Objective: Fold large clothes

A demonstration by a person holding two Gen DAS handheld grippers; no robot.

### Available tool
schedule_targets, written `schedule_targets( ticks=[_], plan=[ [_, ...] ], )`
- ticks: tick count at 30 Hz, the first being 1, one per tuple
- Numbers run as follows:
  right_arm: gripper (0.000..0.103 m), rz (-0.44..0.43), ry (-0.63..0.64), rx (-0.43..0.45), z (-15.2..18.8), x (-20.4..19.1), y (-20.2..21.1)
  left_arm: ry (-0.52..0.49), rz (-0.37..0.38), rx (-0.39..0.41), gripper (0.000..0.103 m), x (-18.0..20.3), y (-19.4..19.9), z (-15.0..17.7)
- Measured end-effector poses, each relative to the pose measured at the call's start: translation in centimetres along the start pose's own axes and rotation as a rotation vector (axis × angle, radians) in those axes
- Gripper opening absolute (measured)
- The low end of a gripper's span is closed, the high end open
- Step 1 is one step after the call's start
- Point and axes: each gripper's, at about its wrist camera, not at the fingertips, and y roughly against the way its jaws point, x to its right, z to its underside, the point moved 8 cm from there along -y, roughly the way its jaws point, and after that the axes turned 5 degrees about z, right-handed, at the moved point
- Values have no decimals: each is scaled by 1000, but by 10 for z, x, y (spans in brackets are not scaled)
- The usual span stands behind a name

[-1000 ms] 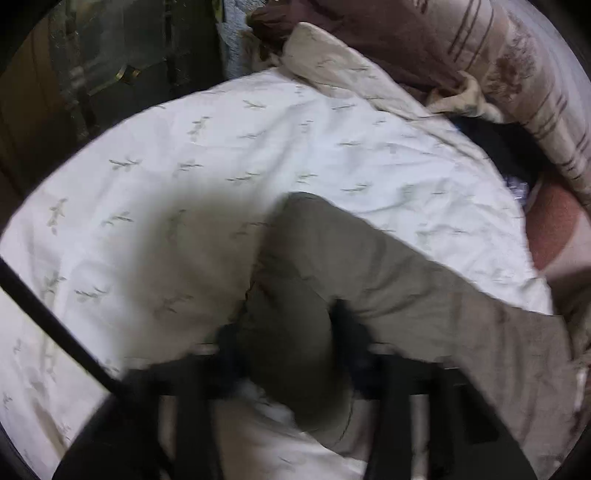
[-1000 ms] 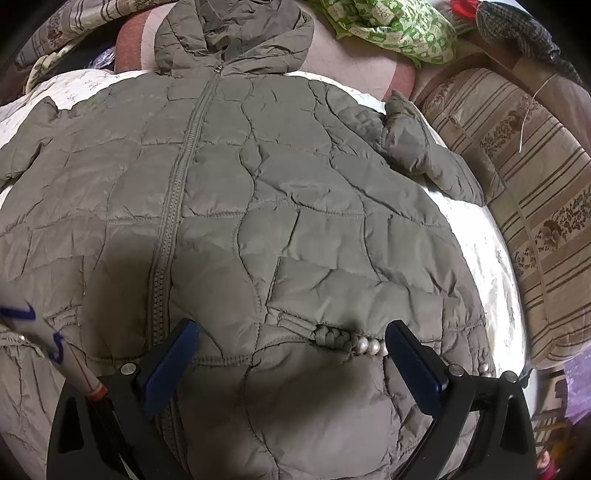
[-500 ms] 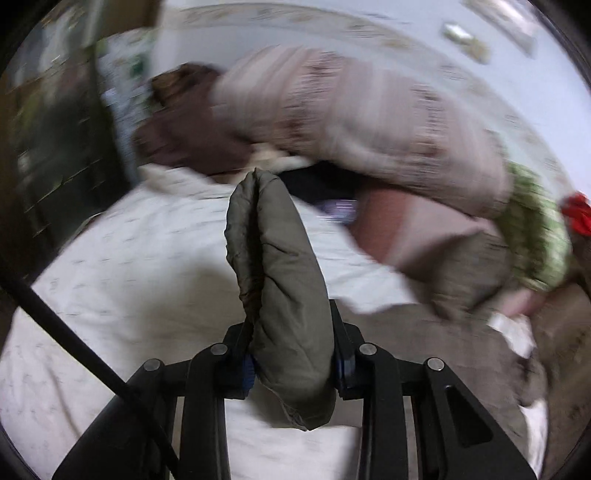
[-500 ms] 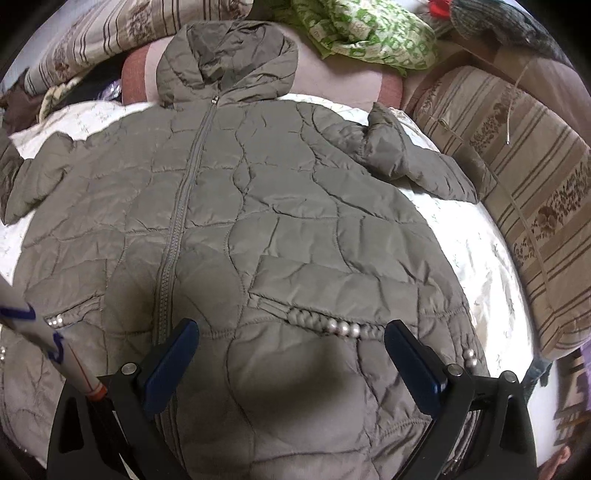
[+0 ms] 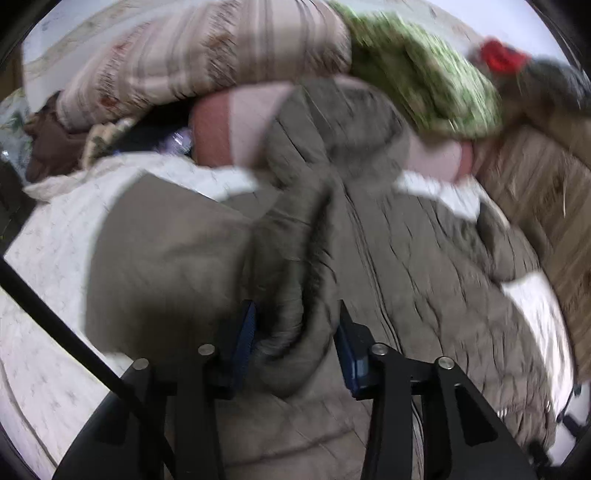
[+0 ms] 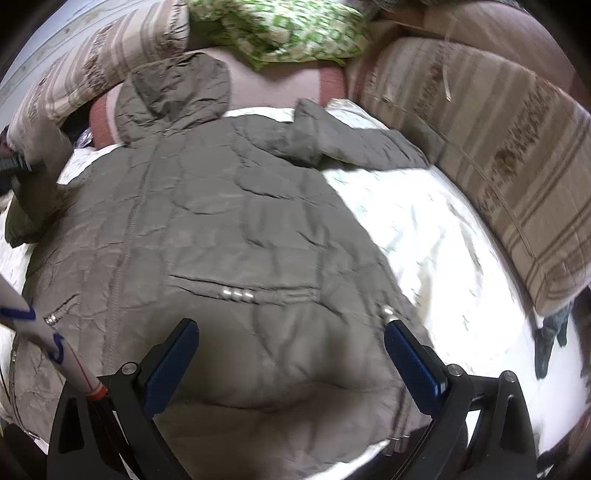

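Note:
An olive quilted hooded jacket (image 6: 240, 221) lies front up and zipped on a white bed sheet (image 6: 424, 229). Its hood (image 6: 177, 92) points to the pillows. My left gripper (image 5: 295, 347) hangs over the jacket's chest (image 5: 424, 258), and its jaws are opening. The folded-over left sleeve (image 5: 166, 266) still lies between the blue pads, loose on the right pad's side. The right wrist view shows that sleeve (image 6: 37, 192) lifted at the far left. My right gripper (image 6: 291, 354) stands open above the jacket's lower right part, holding nothing. The right sleeve (image 6: 351, 144) lies out on the sheet.
Striped pillows (image 6: 498, 147) line the right side and the head of the bed. A green patterned cloth (image 6: 295, 33) and a pink bolster (image 5: 240, 125) lie behind the hood. Bare sheet shows to the right of the jacket. A white rod with blue marks (image 6: 44, 343) crosses the lower left.
My left gripper carried the sleeve from out on the sheet in over the jacket's front, and its jaws widened. My right gripper drifted right and back, showing more bare sheet.

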Motion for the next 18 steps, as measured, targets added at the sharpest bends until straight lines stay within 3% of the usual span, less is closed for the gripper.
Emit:
schedule_targets(
  ticks=[2,4,9,14,18],
  plan=[
    [102,-3,-23,-5,2,11,0,9,31,-27,45,8,-2,15],
    [102,-3,-42,-4,3,21,1,31,62,-24,57,13,8,25],
    [102,-21,-57,-11,4,23,2,76,80,58,67,-3,52,39],
    [102,-76,16,11,-6,-13,15,99,-42,164,71,-52,89,42],
    [102,-149,112,46,-26,-68,27,153,-139,214,72,-103,91,44]
  ],
)
